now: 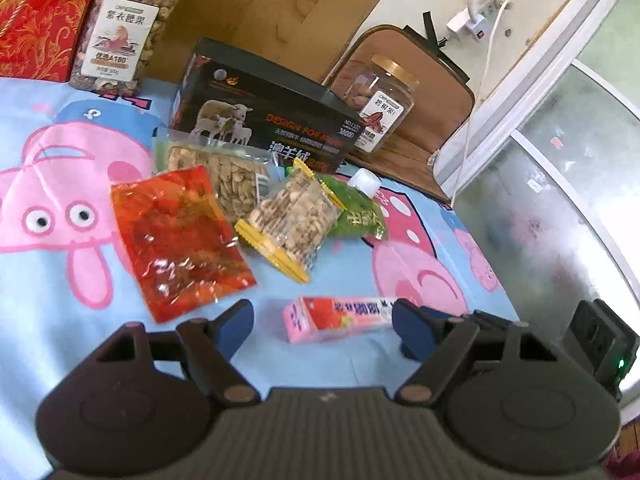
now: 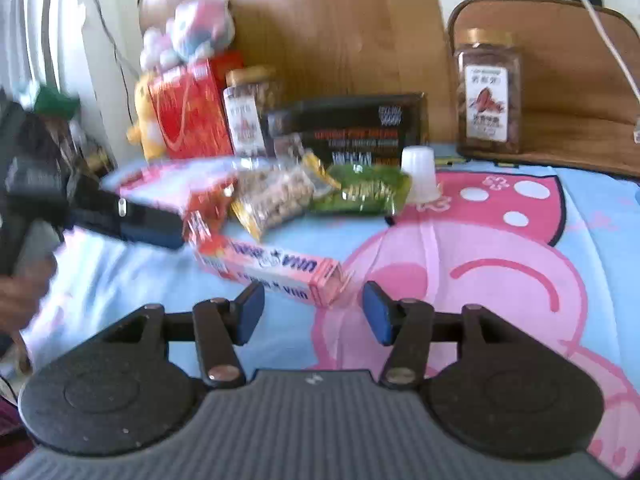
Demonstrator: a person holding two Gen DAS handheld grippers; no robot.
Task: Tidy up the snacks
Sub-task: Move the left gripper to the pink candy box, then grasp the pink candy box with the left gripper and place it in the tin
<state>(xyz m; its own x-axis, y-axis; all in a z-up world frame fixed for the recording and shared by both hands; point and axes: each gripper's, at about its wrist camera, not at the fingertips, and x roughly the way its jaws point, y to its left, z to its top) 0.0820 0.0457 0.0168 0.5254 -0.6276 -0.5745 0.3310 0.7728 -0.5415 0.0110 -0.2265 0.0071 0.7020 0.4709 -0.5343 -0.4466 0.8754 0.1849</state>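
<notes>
cartoon-printed blue bedsheet [image 1: 60, 320] carries the snacks, with a dark box [image 1: 260, 120] and nut jars at the back; the pink snack box [image 1: 340, 318] lies flat just ahead of both claws, its long axis crosswise; left claw [image 1: 322, 326] is open and empty, the box between its jaws, untouched; right claw [image 2: 314, 314], open and empty, faces the box's near end [image 2: 328, 280]; judged, left sits better placed.

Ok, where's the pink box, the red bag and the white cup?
pink box [image 1: 336, 318]: left wrist view, on its printed top face.
red bag [image 1: 180, 240]: left wrist view, middle of the crinkly plastic.
white cup [image 2: 418, 174]: right wrist view, on its side wall.
</notes>
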